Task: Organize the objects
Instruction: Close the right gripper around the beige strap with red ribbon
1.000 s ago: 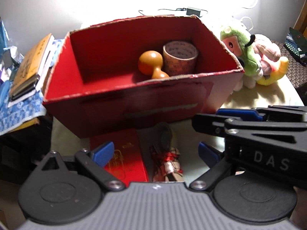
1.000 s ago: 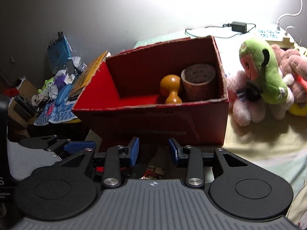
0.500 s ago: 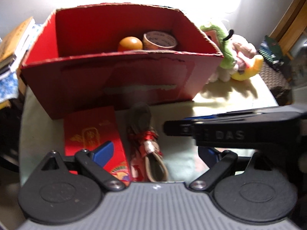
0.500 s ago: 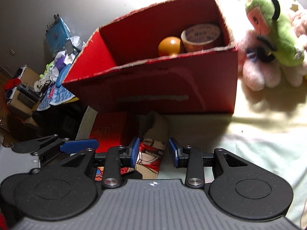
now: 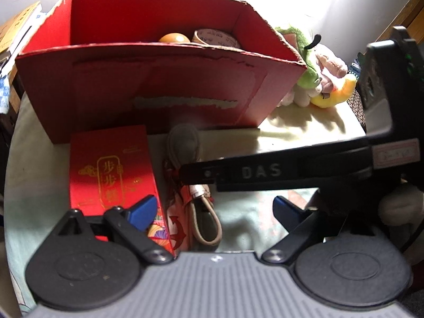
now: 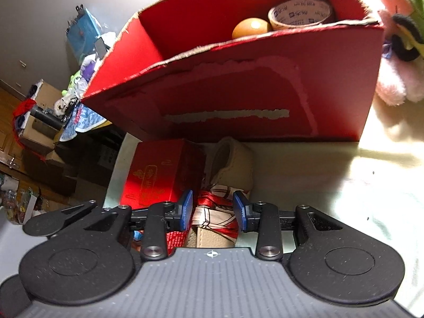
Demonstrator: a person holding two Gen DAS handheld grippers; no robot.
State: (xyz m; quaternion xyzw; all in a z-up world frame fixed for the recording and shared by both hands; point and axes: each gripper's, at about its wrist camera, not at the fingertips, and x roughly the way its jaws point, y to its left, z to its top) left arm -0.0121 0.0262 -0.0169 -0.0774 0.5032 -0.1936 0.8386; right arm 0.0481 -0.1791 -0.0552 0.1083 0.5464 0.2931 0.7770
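Note:
A beige rolled bundle tied with red ribbon point(image 6: 222, 185) lies on the table in front of the red cardboard box point(image 6: 238, 84). My right gripper point(image 6: 213, 210) is low over it, open, with a blue pad on each side of the ribbon; I cannot tell if the pads touch it. In the left wrist view the bundle point(image 5: 196, 206) lies between my open left gripper's point(image 5: 214, 210) fingers, partly hidden by the right gripper's black body point(image 5: 278, 171). A small red gift box point(image 5: 111, 169) lies left of the bundle. The big box point(image 5: 159, 84) holds an orange wooden piece point(image 6: 250, 26) and a tape roll point(image 6: 299, 12).
Plush toys point(image 5: 315, 63) sit right of the red box on the pale tablecloth point(image 6: 344, 175). Books and clutter point(image 6: 79, 39) are stacked to the left, beyond the table edge. A dark cabinet stands at the far right in the left wrist view point(image 5: 379, 79).
Both grippers have moved down and forward toward the bundle. The right gripper now straddles the ribbon-tied part, and its body crosses in front of the left camera.

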